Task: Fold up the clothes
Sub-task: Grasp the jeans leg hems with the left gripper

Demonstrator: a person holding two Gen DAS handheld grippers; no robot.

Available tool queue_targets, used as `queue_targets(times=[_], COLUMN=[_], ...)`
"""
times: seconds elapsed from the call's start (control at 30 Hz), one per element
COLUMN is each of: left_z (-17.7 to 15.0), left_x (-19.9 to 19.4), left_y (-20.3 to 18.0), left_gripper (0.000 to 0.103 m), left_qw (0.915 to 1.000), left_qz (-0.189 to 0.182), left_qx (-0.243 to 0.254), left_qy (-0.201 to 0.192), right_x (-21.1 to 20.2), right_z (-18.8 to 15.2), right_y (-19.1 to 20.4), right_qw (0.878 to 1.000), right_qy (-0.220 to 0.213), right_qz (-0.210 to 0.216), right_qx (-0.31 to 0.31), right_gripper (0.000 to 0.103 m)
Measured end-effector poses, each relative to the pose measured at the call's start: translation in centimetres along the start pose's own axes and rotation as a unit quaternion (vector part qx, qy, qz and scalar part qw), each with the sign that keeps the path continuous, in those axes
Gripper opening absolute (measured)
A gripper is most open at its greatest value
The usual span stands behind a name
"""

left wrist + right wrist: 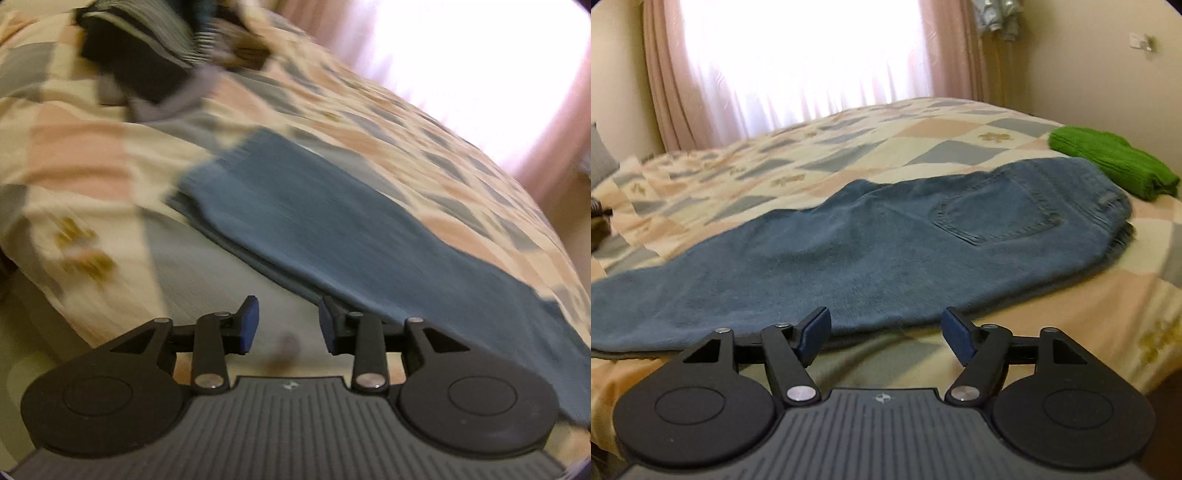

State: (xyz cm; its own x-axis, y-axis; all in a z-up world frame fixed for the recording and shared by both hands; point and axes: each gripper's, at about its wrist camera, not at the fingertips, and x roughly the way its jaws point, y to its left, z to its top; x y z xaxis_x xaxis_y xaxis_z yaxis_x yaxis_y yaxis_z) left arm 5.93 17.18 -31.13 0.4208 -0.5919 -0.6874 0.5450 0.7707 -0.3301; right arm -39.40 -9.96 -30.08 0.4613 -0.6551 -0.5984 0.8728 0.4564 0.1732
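Blue jeans lie flat across the patchwork bedspread, folded lengthwise with a back pocket facing up and the waist toward the right. In the left wrist view the legs of the jeans run from the middle down to the right. My left gripper is open just off the near edge of the legs, with nothing between its blue pads. At the near edge of the jeans, around the thigh, my right gripper stands open wide, its jaws bare.
A folded green garment rests on the bed just beyond the waist of the jeans. Dark striped clothes are heaped at the far left of the bed. Pink curtains cover a bright window behind the bed.
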Motion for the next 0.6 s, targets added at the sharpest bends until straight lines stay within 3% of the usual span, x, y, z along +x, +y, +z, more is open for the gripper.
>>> queue_targets(times=[0.27,0.6], left_z=[-2.8,-2.6], left_x=[-3.1,-3.6], left_y=[-6.5,-8.1], left_gripper=[0.037,0.041], left_qw=[0.996,0.9951], left_qz=[-0.07,-0.078], left_qx=[0.055,0.061], left_qy=[0.012,0.01], right_x=[-5.9,-7.8], right_z=[-1.5,-1.7], right_y=[-2.8,-4.0], right_qw=[0.998,0.997], right_qy=[-0.042,-0.057], right_qz=[0.004,0.005], right_qx=[0.039,0.051], right_gripper=[0.07,0.071])
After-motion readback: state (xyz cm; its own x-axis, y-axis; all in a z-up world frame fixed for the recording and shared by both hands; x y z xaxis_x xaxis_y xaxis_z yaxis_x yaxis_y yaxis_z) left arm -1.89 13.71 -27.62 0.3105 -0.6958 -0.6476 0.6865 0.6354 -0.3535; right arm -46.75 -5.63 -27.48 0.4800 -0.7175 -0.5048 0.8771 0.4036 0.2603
